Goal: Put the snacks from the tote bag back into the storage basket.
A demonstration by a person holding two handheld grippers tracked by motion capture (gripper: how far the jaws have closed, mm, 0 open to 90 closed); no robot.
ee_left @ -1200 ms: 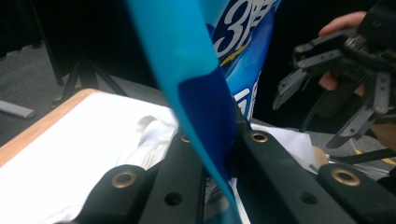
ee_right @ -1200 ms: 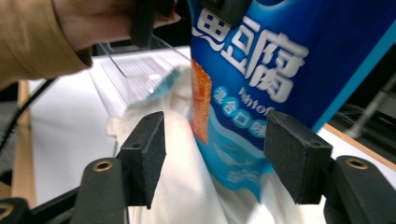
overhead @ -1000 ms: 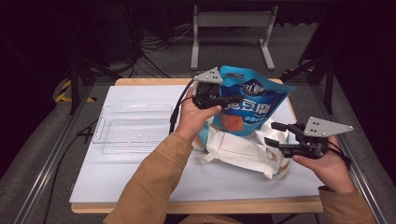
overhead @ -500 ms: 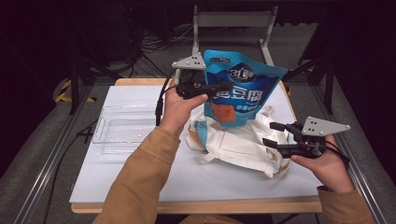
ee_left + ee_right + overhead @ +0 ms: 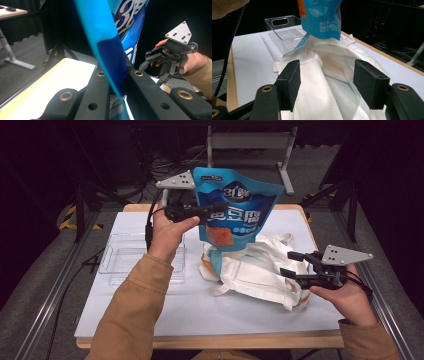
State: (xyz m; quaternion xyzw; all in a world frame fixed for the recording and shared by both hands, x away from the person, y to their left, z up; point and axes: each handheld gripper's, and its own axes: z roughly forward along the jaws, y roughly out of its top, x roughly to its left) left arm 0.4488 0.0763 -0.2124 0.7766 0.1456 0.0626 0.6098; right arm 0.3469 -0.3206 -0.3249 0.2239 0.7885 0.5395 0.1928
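Left tongs are clamping the blue snack pouch, lifting it from the white tote bag; right tongs, open, should be steadying the fabric.

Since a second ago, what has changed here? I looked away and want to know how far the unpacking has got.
The left gripper, shut on the blue printed snack pouch, has lifted it up and away from the person, nearly clear of the white cloth tote bag. The right gripper has stayed put by the bag, jaws open with bag cloth between them, unpinched. The clear plastic tray hasn't moved.
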